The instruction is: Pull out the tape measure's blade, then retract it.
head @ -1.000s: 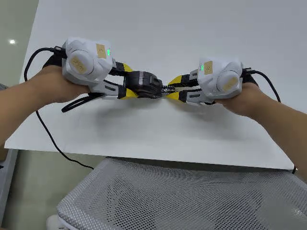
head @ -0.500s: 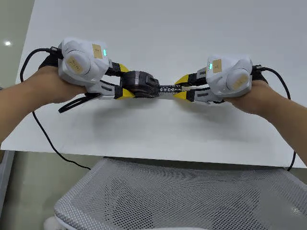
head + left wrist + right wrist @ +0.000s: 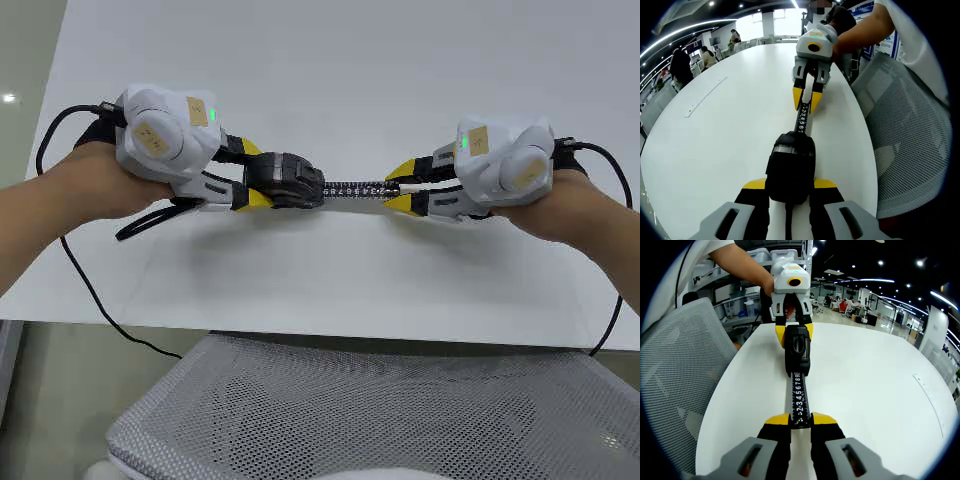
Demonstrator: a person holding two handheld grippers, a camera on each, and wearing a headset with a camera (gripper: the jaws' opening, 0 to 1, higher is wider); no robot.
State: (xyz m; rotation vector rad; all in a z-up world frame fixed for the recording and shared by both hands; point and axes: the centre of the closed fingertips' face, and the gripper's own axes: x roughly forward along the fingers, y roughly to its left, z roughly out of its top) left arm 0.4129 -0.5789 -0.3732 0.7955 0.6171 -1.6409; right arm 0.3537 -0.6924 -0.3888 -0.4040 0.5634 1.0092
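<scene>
At left, the left gripper [image 3: 256, 176] has its jaws closed on the tape measure case [image 3: 292, 180], clamping the black body from both sides. Whether the case rests on the white table [image 3: 350, 60] or hangs just above it, cannot tell. A short run of blade [image 3: 358, 187] leaves the case mouth and runs right, numerals up, straight and taut. At right, the right gripper [image 3: 402, 187] is pinched shut on the blade's far end, with the hook hidden between the yellow tips. Pull-out looks barely begun. Main risk: the thin blade slipping from the right pinch under spring tension, so it snaps back into the case. Second risk: pulling off the blade's line, which would twist the case in the left clamp or kink the blade. On the return, letting go outright would whip the blade home.
</scene>
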